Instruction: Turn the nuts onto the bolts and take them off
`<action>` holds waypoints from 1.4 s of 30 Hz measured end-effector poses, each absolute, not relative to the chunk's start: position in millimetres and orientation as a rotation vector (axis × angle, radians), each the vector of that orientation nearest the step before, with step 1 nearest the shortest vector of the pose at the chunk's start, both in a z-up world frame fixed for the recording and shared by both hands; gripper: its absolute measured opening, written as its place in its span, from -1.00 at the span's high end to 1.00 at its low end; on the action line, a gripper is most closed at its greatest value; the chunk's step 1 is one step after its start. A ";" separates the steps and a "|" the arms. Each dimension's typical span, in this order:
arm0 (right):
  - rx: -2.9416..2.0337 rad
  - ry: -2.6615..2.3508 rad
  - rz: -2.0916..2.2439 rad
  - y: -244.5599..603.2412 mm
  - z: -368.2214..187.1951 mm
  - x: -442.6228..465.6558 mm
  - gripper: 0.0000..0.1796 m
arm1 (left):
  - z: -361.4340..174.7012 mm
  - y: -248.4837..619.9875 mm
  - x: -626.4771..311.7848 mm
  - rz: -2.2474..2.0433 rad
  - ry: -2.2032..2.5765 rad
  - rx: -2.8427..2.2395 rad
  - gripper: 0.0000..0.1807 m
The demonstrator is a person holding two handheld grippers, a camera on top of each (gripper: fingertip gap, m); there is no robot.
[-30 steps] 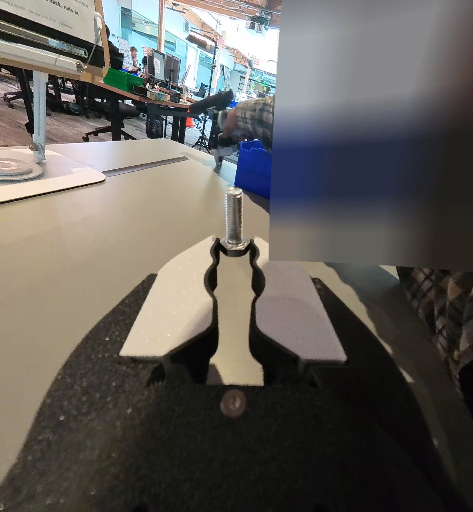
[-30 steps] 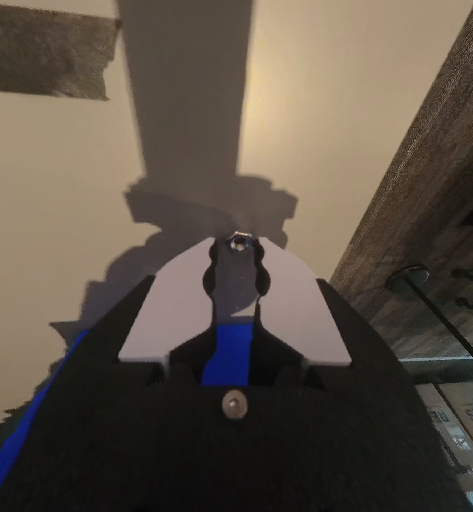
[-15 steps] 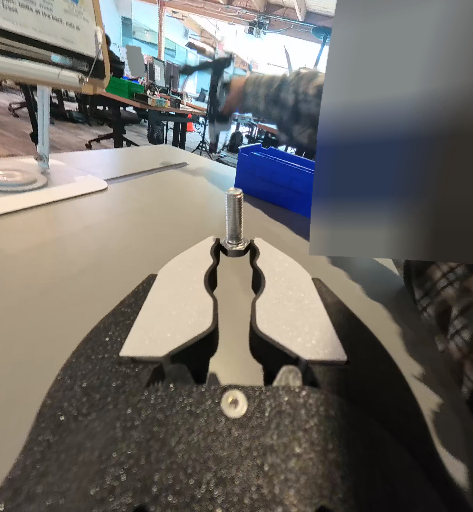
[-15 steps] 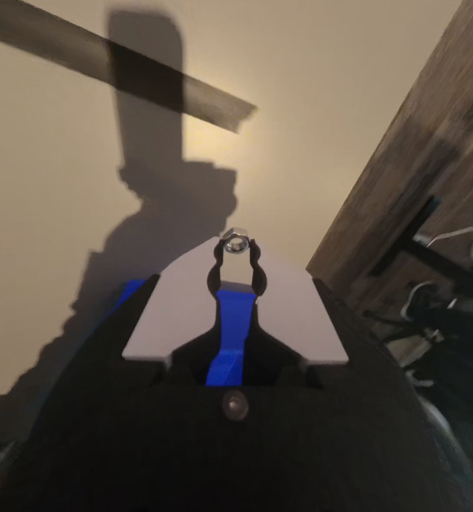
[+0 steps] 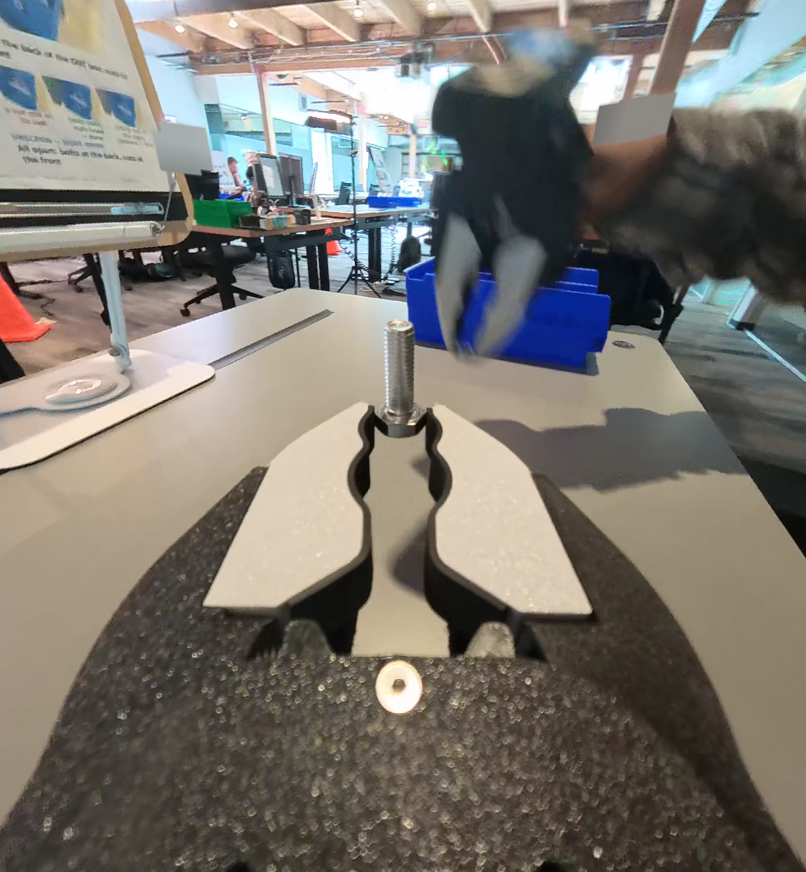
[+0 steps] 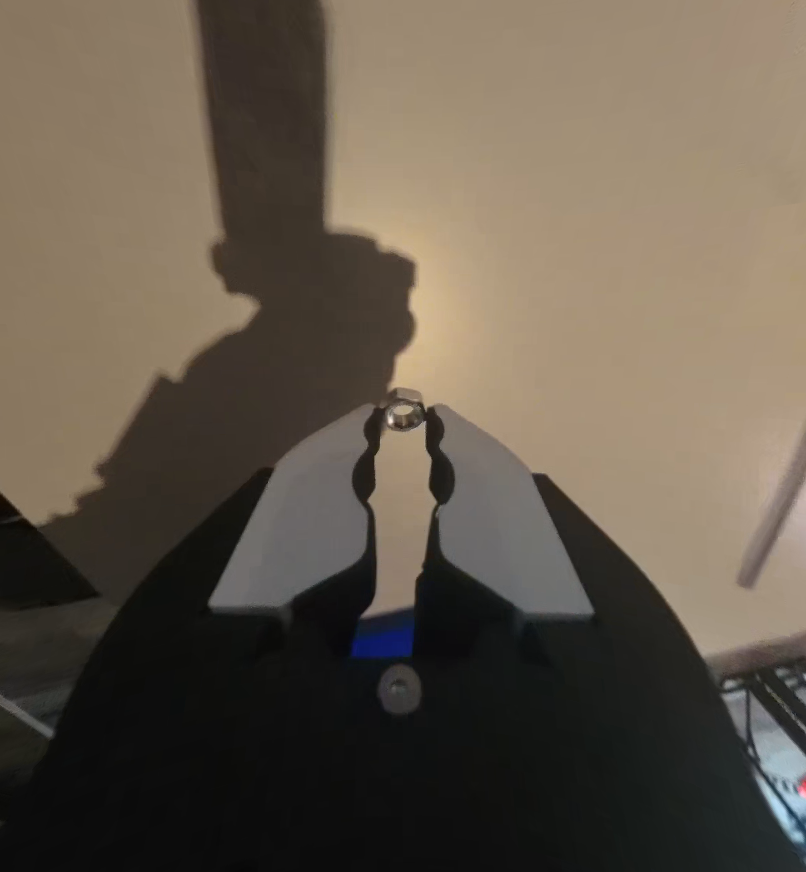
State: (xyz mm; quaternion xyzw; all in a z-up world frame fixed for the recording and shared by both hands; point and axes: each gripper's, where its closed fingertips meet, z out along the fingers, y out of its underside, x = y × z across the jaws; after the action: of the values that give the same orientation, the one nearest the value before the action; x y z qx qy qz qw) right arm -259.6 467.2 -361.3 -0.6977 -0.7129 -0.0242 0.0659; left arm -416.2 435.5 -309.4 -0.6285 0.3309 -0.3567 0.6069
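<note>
While the left gripper sits low over the grey table, I see it clenched on the hex head of a silver bolt, which stands upright at twelve o'clock from my left camera, threaded shank pointing up and bare. In that same view, the right gripper appears blurred at about one o'clock, above and beyond the bolt, its pale fingers pointing down in front of a blue bin at the table's far edge. A sleeve reaches in from three o'clock behind it. A white stand base rests on the table at ten o'clock, carrying a board with printed sheets.

From my right camera, the right gripper is grasping a small silver nut between its tips, dead ahead at twelve o'clock, the bore facing me. It hangs clear above the tan tabletop, with the tool's shadow at ten o'clock.
</note>
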 end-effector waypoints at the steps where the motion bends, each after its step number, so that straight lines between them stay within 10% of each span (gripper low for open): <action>1: -2.092 -2.180 -0.035 453.3 -372.5 -267.1 0.80 | -308.6 434.9 -416.6 -0.829 0.771 -1.447 0.78; 23: -1.915 -2.207 0.294 411.2 -441.7 -303.2 0.65 | -306.8 428.2 -409.8 -0.896 0.797 -1.414 0.78; 33: -1.249 -1.522 1.111 423.3 -267.9 -378.1 0.72 | -306.4 418.3 -397.0 -0.956 0.828 -1.398 0.78; 42: -1.157 -1.673 1.193 413.4 -279.1 -425.3 0.74 | -308.0 420.2 -397.8 -0.943 0.829 -1.414 0.78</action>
State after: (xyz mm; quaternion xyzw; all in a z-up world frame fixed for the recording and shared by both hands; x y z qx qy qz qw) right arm -425.3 413.4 -279.1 -0.4534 -0.6556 0.4678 0.3818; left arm -397.8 420.2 -308.0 -0.6061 0.3556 -0.4045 0.5853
